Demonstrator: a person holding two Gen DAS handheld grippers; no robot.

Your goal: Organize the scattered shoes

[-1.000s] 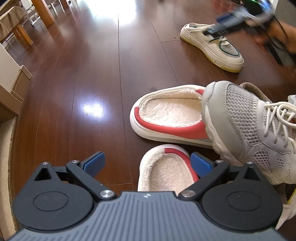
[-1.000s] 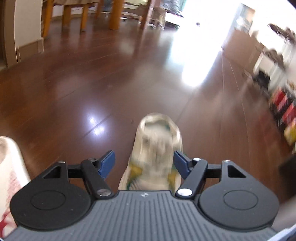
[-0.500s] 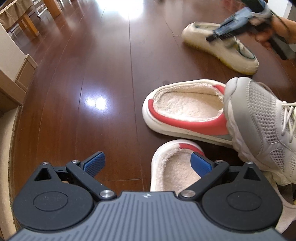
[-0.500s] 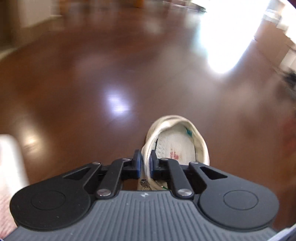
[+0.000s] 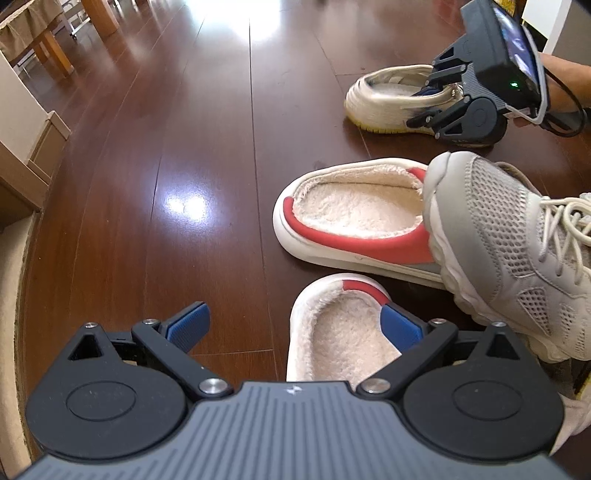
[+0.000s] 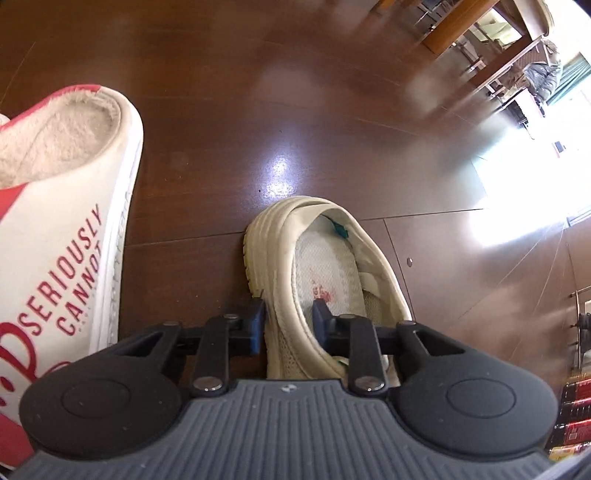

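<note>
Cream rubber and mesh make up the slip-on sneaker (image 6: 317,266) that the right tongs (image 6: 288,325) have closed on: one blue pad sits outside the side wall, the other inside the opening, pinching the collar. From the right wrist view the shoe's toe end is cut off under the tool body. The left wrist view shows the same sneaker (image 5: 391,99) from the side, lying on the dark wooden floor (image 5: 147,147) with a yellowish sole edge, but there the right tongs (image 5: 434,99) cover its front half, and whether the sole touches the floor under them is hard to tell.

The left tongs (image 5: 295,328) stand wide open, gripping nothing; their right pad hangs over the fleece lining of the near red-and-white slipper (image 5: 340,332), whose front is hidden beneath the tool. Its mate, the far slipper (image 5: 351,214), lies just beyond, with the toe of a grey mesh lace-up sneaker (image 5: 509,240) resting across it and hiding its front. Only the right wrist view shows red lettering, "SERIOUSLY CANNOT", on that far slipper's (image 6: 74,229) side. Table legs (image 5: 99,18) stand far back, blurred.
</note>
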